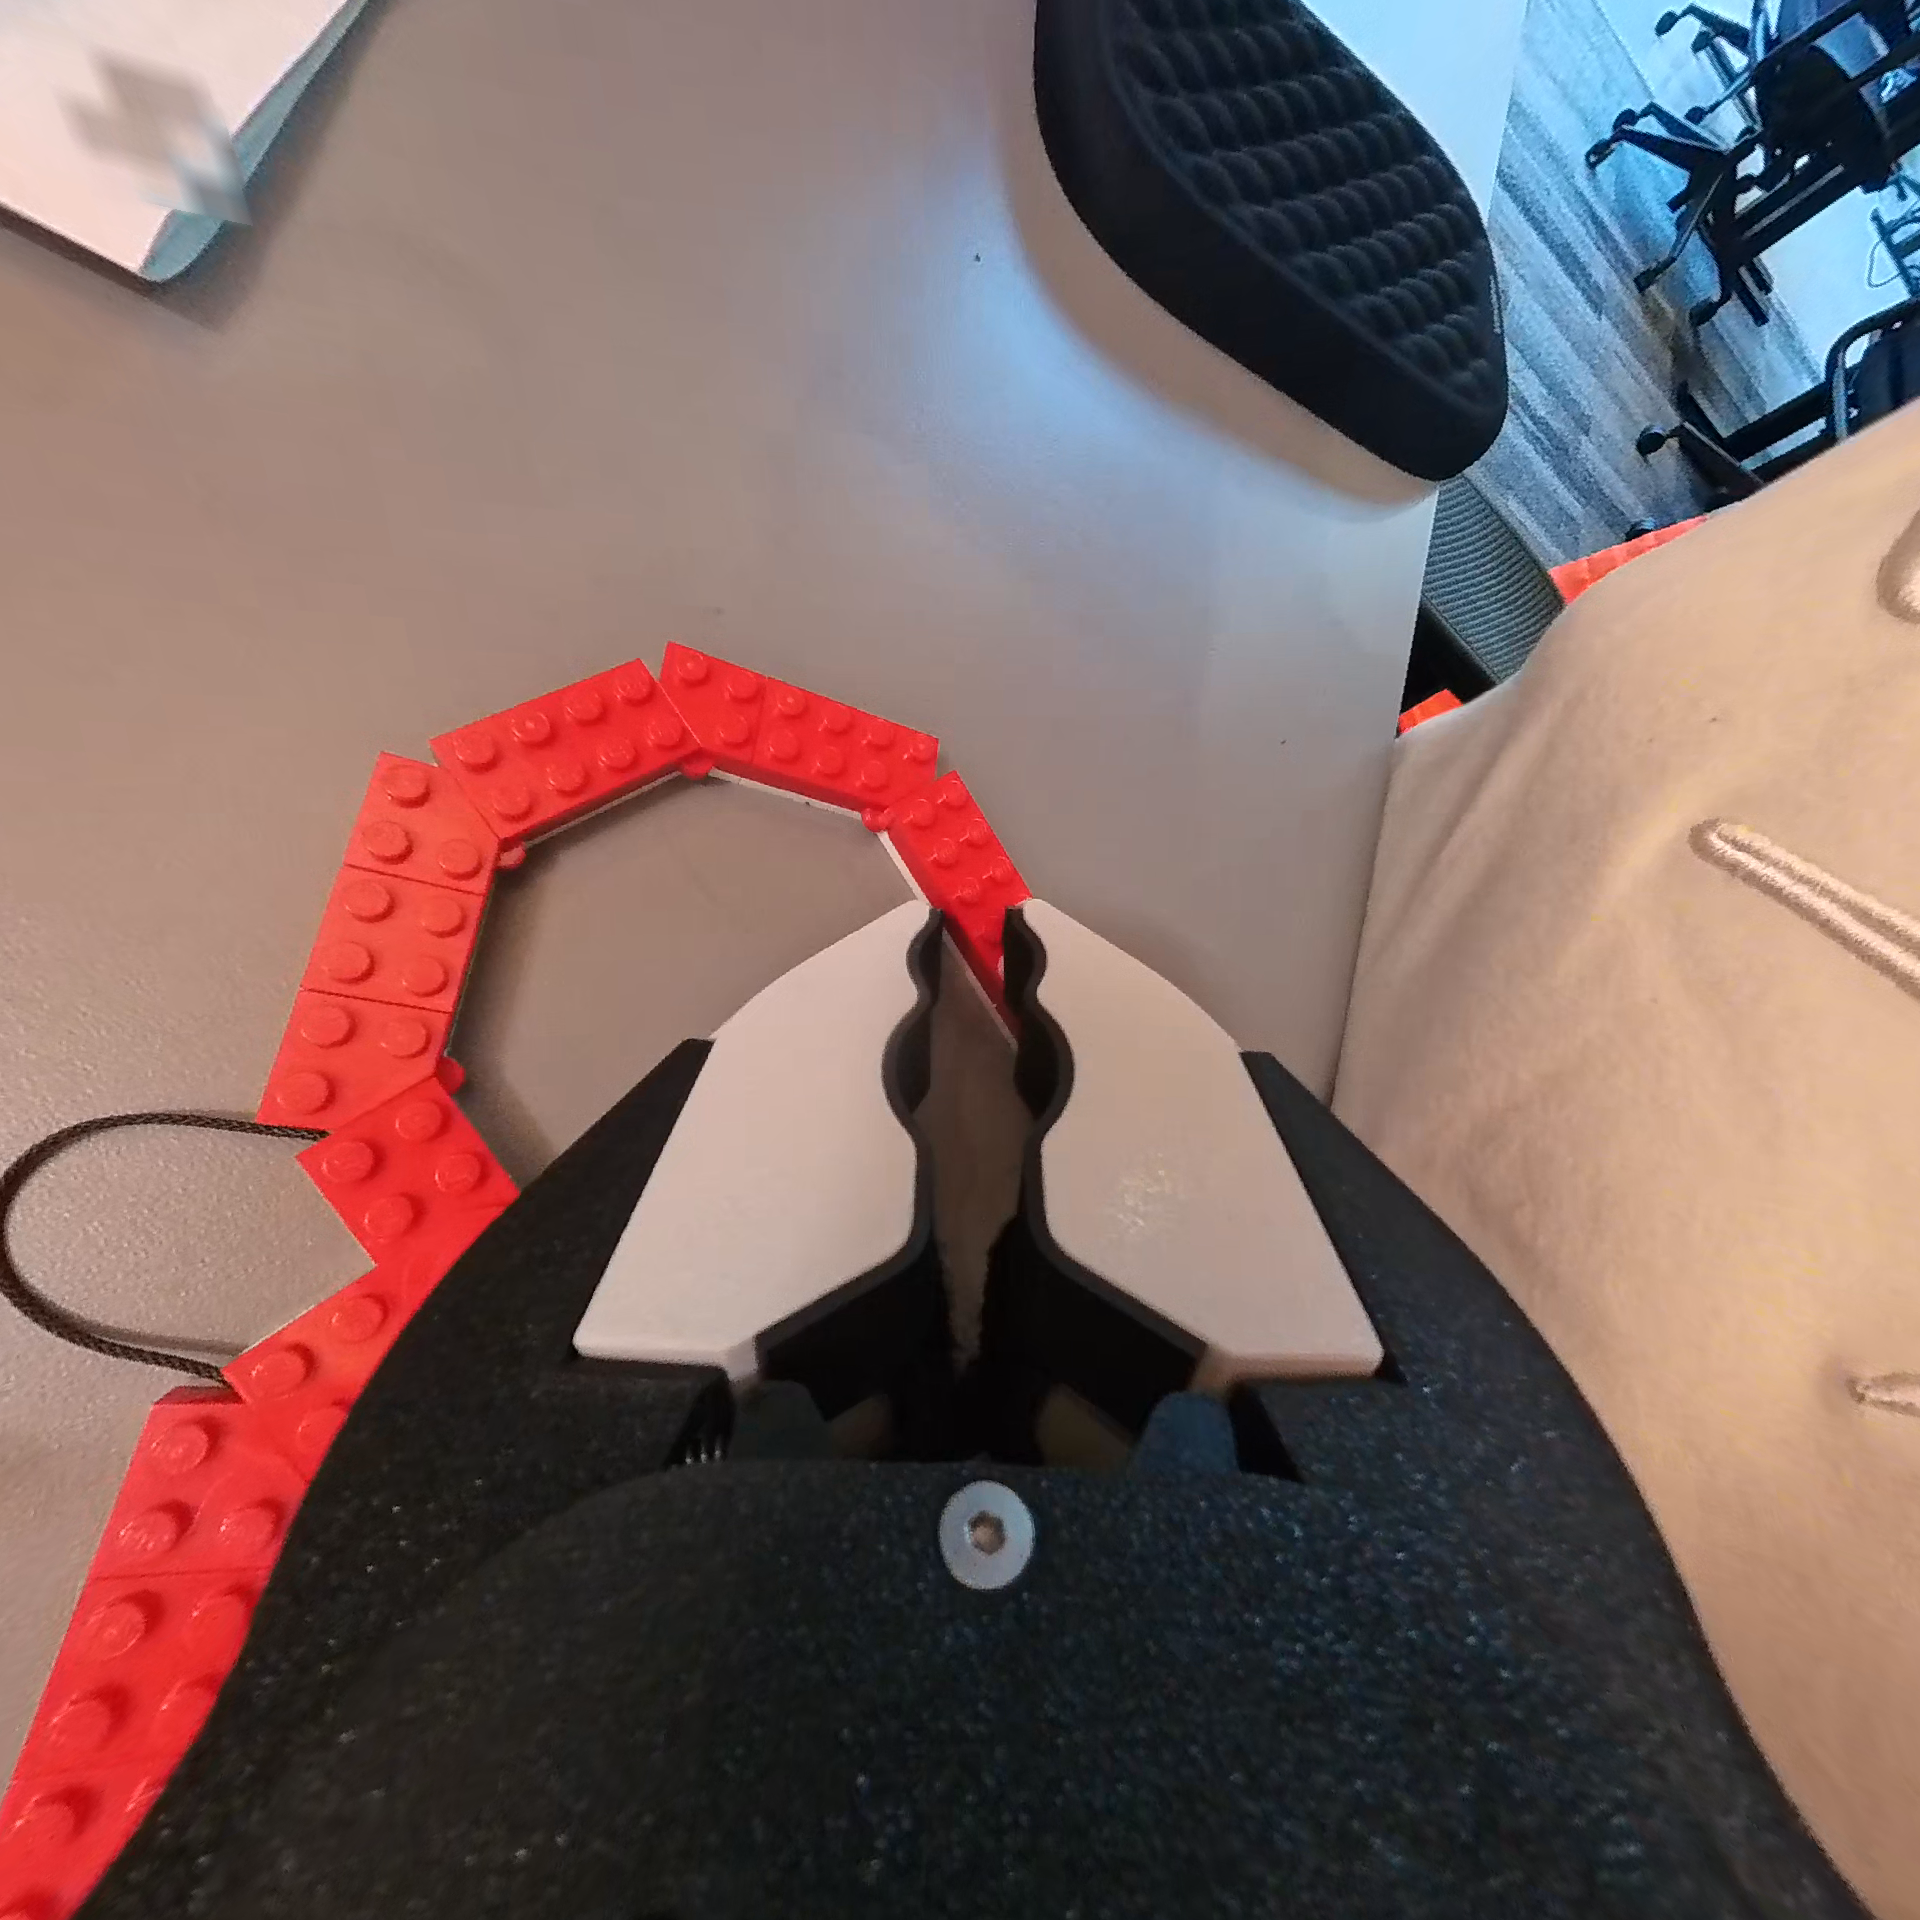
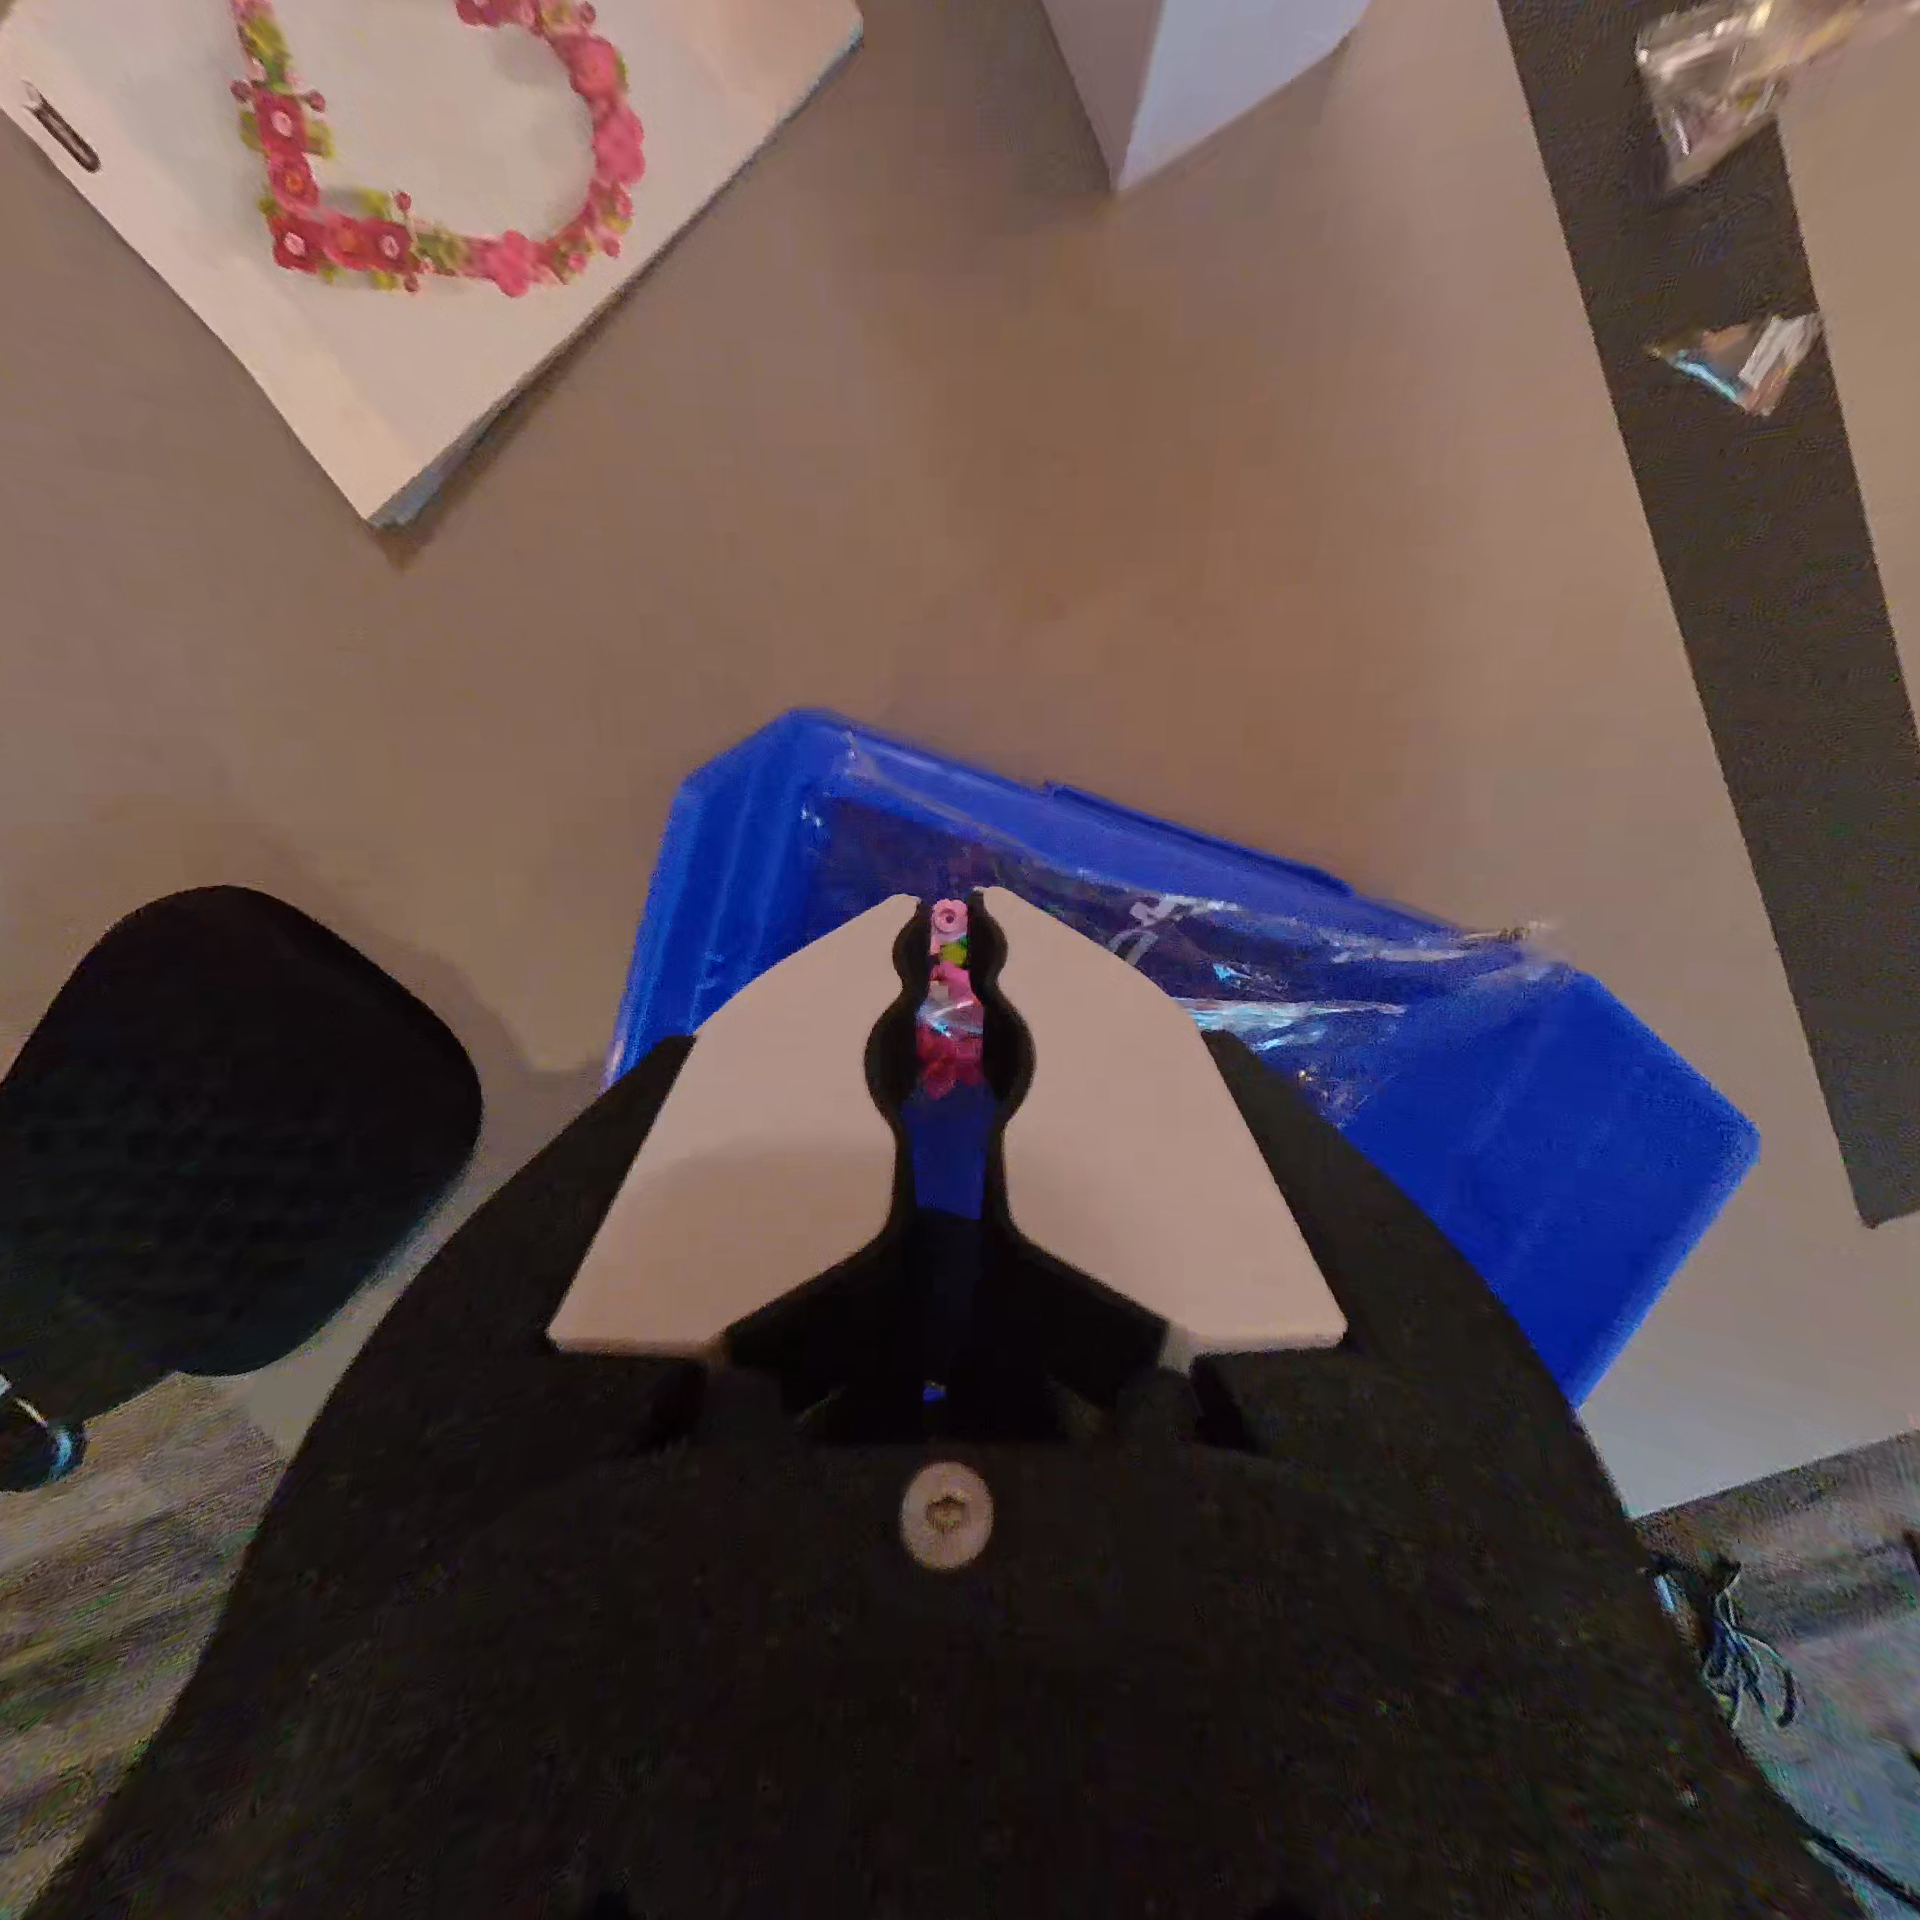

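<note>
A curved chain of red studded bricks (image 1: pixel 561 748) lies on the grey-brown table (image 1: pixel 727 416) in the left wrist view. My left gripper (image 1: pixel 977 920) is shut on the chain's right end, with the red bricks pinched between its white fingertips. A black cord loop (image 1: pixel 42 1247) hangs from the chain at the left. My right gripper (image 2: pixel 949 914) hovers over a blue bin (image 2: pixel 1507 1143) holding a clear plastic bag (image 2: pixel 1299 966). Its fingertips are nearly together on a small pink piece (image 2: pixel 948 920). More pink pieces show through the gap below.
A white booklet (image 2: pixel 416 312) with a flower heart picture lies far left; it also shows in the left wrist view (image 1: pixel 114 114). A black mesh pad (image 1: pixel 1278 229) (image 2: pixel 208 1122) sits at the table edge. Beige cloth (image 1: pixel 1662 1039) is on the right. Clear bags (image 2: pixel 1725 364) lie on a dark strip. Some 40 centimeters of space lies between my two pairs of fingers.
</note>
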`<state>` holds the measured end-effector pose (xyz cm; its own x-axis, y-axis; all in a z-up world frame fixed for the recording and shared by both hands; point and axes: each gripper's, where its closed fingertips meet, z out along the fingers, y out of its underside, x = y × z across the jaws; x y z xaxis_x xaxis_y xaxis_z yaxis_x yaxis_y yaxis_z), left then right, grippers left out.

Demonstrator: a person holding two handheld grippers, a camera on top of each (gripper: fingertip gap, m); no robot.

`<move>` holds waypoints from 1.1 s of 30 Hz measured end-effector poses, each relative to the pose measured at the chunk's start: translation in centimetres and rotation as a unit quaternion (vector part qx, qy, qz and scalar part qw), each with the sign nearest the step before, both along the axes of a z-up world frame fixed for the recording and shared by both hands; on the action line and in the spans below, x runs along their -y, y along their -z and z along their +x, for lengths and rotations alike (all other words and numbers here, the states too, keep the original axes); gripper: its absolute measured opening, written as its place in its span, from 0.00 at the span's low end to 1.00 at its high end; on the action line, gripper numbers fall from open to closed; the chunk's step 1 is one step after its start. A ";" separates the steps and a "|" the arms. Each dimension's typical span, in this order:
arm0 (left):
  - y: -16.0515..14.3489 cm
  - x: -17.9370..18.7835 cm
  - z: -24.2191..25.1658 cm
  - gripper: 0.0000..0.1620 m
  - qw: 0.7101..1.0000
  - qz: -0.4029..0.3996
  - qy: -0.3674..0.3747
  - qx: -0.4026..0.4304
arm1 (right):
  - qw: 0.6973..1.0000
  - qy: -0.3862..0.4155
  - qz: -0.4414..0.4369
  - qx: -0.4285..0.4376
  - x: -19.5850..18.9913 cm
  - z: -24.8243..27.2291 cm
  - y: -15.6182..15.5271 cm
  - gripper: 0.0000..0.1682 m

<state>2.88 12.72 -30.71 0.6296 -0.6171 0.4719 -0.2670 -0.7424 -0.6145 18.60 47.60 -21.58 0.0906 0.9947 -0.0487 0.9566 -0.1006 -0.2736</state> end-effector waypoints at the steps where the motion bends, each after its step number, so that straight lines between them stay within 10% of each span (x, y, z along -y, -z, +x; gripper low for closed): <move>1: 0.0 0.0 0.0 0.07 1.000 0.000 0.000 0.000 | 1.000 0.009 0.000 0.007 -0.3 0.4 0.4 0.04; 18: 0.1 -0.1 0.0 0.08 1.000 -0.004 -0.003 0.001 | 0.970 -0.093 0.225 -0.019 -5.8 0.0 1.4 0.21; 33: 0.0 -0.4 -0.3 0.10 1.000 0.022 -0.001 -0.017 | 0.970 -0.086 0.206 -0.093 -5.8 -2.1 -1.3 0.21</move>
<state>2.58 13.07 -30.70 0.6464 -0.6352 0.4227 -0.2874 -0.7159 -0.6363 16.49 53.44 -20.25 -0.0505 0.9332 0.3558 0.8802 0.2099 -0.4257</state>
